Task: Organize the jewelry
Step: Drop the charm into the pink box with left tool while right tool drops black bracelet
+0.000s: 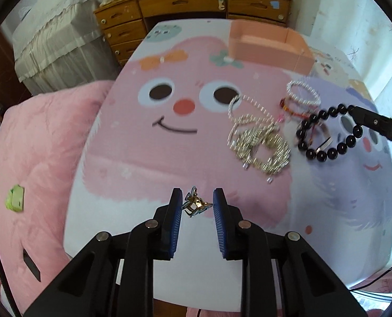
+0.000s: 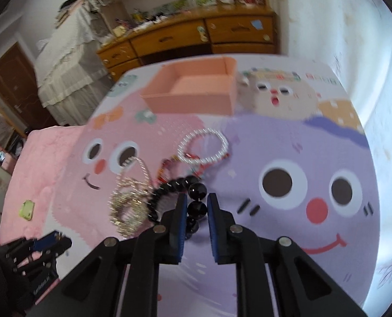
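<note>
You get soft, even daylight in both views — brightest on the pale wall at right, nearly washed out. Fisheye bends the edges into dark corners, and the silver chains smear with motion blur.

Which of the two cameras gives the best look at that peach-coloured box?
The right wrist view: the peach box appears whole there, its open top, inner floor and walls visible. The left wrist view shows the same box from a steeper angle near the picture's top, and less of the inside can be seen.
</note>
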Demonstrator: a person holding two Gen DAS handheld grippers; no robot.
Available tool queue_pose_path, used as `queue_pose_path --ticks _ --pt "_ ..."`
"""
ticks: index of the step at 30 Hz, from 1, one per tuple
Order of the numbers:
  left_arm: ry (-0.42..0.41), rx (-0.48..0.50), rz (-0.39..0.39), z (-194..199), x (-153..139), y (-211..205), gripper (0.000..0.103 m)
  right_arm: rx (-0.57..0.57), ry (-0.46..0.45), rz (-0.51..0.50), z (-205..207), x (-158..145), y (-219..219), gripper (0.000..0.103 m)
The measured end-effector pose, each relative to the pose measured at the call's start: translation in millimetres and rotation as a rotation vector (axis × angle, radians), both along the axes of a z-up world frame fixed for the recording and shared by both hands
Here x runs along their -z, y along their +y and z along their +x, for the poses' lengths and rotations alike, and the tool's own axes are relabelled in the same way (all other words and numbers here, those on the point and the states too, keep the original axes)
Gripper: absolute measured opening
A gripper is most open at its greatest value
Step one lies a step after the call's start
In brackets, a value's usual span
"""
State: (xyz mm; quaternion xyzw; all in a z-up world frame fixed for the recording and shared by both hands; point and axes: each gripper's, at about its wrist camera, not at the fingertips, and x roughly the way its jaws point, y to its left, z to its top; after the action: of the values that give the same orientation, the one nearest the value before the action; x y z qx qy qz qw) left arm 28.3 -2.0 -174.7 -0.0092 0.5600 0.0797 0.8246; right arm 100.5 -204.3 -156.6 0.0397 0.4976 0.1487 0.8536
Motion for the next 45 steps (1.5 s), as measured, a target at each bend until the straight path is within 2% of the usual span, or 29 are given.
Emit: queue_pose_path --ticks 4,8,14,21,23,26,31,35,39,41,43,45 --pt "-0.029 0.033 -0.021 11.8 -31.0 -2.5 0.022 -0.048 -0.057 0.023 1.3 -27.3 7.3 0.015" --pt "-0.066 0.109 -0.029 31.3 -60.5 -10.7 0.022 -0.074 -0.127 0.008 3.7 -51.7 15.0 0.015" --pt "-0.143 0.233 -0.058 75.0 -99.7 -24.4 0.022 -0.029 -0.199 0.052 27.0 -77.7 13.5 0.015" --pt "-0.230 0.317 -0.105 144.6 -120.4 -28.9 0.022 0.027 -0.271 0.090 68.7 -97.6 16.0 0.015" --pt "-0.250 0.332 -0.115 165.2 -119.2 -28.0 0.022 0.044 -0.288 0.088 83.0 -100.6 16.6 0.015" --pt "-0.274 0.349 -0.169 197.9 -111.6 -23.2 0.022 0.073 -0.308 0.089 103.9 -101.6 17.0 0.015" --pt "-0.262 0.352 -0.225 244.5 -80.3 -16.1 0.022 0.108 -0.337 0.086 131.6 -93.7 19.4 0.015" --pt "-0.243 0.360 -0.282 270.1 -57.1 -10.6 0.022 0.144 -0.338 0.054 148.1 -83.8 24.7 0.015" --pt "-0.214 0.380 -0.286 281.6 -38.6 -9.2 0.022 0.181 -0.329 0.031 159.2 -73.4 28.2 0.015" --pt "-0.214 0.388 -0.311 284.0 -32.3 -8.8 0.022 0.201 -0.330 0.025 161.6 -68.7 27.8 0.015" --pt "-0.221 0.381 -0.330 287.1 -28.3 -9.2 0.028 0.223 -0.317 0.023 165.2 -62.3 26.5 0.016" --pt "-0.217 0.356 -0.321 288.7 -27.0 -9.3 0.072 0.244 -0.285 0.044 168.8 -56.3 22.5 0.026"
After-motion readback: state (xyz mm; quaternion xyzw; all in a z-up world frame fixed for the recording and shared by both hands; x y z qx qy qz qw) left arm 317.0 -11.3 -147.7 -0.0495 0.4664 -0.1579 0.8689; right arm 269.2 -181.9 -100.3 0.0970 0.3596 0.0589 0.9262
